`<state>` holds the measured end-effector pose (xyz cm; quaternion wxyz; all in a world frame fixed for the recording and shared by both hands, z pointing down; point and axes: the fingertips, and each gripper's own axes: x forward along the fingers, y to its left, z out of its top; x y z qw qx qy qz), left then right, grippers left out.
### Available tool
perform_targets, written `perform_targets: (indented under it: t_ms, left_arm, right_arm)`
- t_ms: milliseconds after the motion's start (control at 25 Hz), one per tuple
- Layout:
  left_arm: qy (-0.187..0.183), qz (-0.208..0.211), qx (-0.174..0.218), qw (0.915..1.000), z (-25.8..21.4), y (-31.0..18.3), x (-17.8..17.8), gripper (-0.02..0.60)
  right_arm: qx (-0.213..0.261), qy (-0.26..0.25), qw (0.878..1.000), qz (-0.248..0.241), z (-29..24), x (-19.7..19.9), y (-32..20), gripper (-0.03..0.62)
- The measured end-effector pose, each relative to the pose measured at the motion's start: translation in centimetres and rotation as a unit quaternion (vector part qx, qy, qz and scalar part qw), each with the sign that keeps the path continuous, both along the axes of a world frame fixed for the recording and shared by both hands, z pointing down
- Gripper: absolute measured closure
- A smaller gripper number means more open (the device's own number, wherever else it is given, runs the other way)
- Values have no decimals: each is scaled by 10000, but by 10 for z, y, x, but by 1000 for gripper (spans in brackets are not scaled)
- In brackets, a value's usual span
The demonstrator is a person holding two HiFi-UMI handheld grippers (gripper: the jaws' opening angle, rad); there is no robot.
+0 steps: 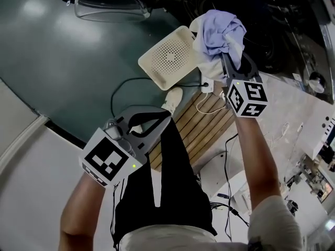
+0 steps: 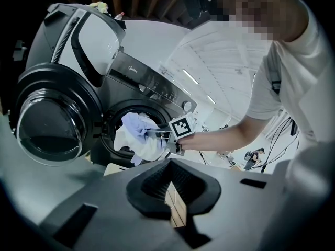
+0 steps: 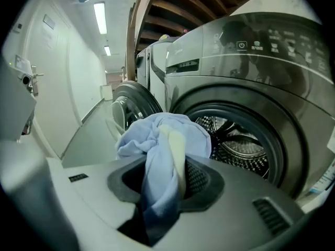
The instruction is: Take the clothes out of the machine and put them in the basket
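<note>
Mid-extraction: right gripper (image 1: pixel 229 60) clamped on blue-and-white clothes (image 1: pixel 217 33) outside drum (image 3: pixel 235 140); left gripper (image 1: pixel 157 120) closed, empty. Next, probably: swing over basket (image 1: pixel 167 56), release.

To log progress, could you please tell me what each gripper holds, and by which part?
The right gripper grips a blue and white bundle of clothes by a bunched fold; the left gripper holds nothing.

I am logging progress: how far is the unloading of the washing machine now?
Done: the machine door stands open. In hand: the right gripper holds a blue and white clothes bundle outside the drum. Remaining: the basket shows no clothes yet; the left gripper is empty.
</note>
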<state>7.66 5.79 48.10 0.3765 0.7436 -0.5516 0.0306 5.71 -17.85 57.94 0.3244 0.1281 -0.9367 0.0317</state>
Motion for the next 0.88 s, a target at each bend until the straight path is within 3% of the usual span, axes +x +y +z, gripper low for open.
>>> perform_targets:
  t_ms: [200,480,880]
  left_arm:
    - [-14,-92,30,10000,6,26,4,583]
    - [-2,-223,-12,9997,1,17,3,583]
    - [74,-378,-64,9992,26,47,4,583]
  right_arm:
    - [-108,-73,9998,-127,5,0,44,447]
    - [-330,31,9994,-111,21,4,49,447]
    - [-595,703,9957,26,128,18,73,447]
